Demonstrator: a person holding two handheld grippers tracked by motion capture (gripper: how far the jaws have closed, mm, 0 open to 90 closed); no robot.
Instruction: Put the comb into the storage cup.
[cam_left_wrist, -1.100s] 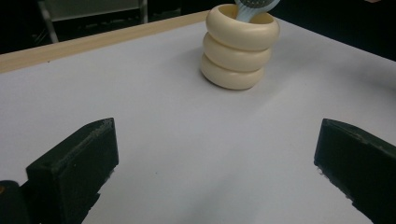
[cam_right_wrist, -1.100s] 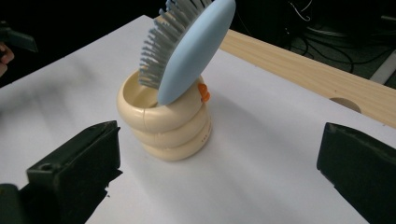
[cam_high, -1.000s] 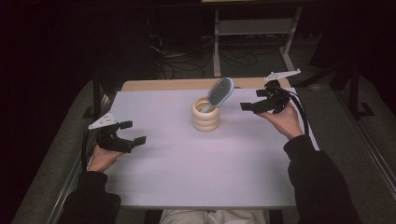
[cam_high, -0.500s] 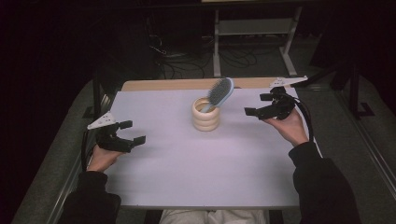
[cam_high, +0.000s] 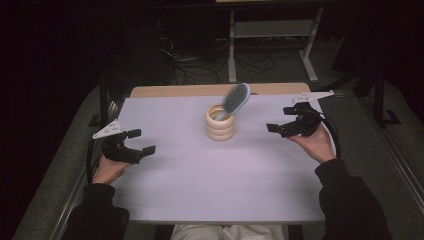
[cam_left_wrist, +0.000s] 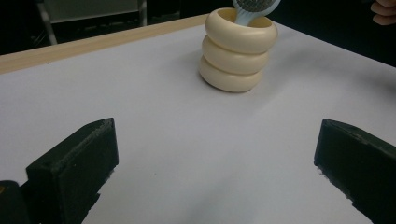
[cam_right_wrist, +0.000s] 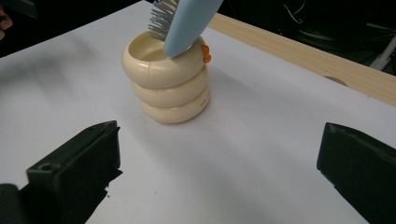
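Note:
A cream ribbed cup (cam_high: 220, 123) (cam_left_wrist: 238, 49) (cam_right_wrist: 166, 79) stands upright near the middle back of the white table (cam_high: 200, 180). A light blue hairbrush (cam_high: 235, 99) (cam_right_wrist: 184, 18) (cam_left_wrist: 254, 7) stands in it handle down, head leaning out to the right. My left gripper (cam_high: 141, 141) rests low at the table's left edge, jaws wide open and bare, pointing at the cup. My right gripper (cam_high: 280, 122) hovers right of the cup, apart from it, jaws open with nothing between them.
A wooden strip (cam_high: 190, 90) runs along the table's far edge. Behind it are a metal stand (cam_high: 270, 30) and cables on a dark floor. The person's sleeves (cam_high: 350, 200) come in at the bottom corners.
My right gripper has drawn back from the cup, moving right and toward the person. The brush stays in the cup. My left gripper has not moved.

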